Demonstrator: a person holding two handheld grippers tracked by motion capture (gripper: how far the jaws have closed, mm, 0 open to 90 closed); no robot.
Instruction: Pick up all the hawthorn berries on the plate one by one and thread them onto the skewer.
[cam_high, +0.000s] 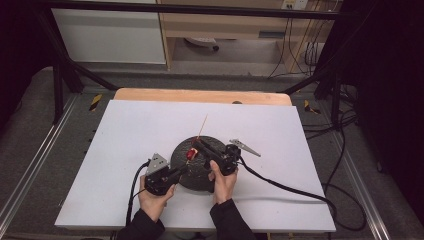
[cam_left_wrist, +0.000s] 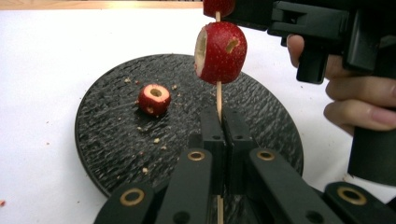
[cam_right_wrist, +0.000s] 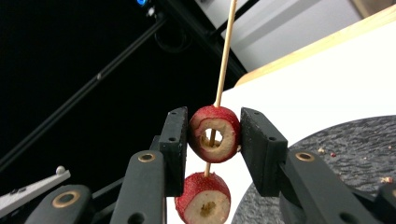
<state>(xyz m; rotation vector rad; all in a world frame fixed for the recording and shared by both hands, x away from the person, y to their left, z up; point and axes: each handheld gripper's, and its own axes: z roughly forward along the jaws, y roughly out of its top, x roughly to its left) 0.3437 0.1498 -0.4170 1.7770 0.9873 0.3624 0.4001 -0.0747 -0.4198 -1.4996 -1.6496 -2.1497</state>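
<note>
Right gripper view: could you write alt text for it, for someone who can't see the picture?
Two black jaws clamp a cored red fruit threaded on a thin wooden skewer, with a second cored fruit on the same stick just below. At the right, a dark round plate with crumbs sits on a white table.

A round plate (cam_high: 197, 172) sits on the table (cam_high: 125, 150), toward the person's side. One cored fruit (cam_left_wrist: 154, 99) lies on it. Two more (cam_right_wrist: 214, 134) (cam_right_wrist: 204, 198) sit one above the other on a skewer (cam_right_wrist: 224, 60) above the plate.
</note>
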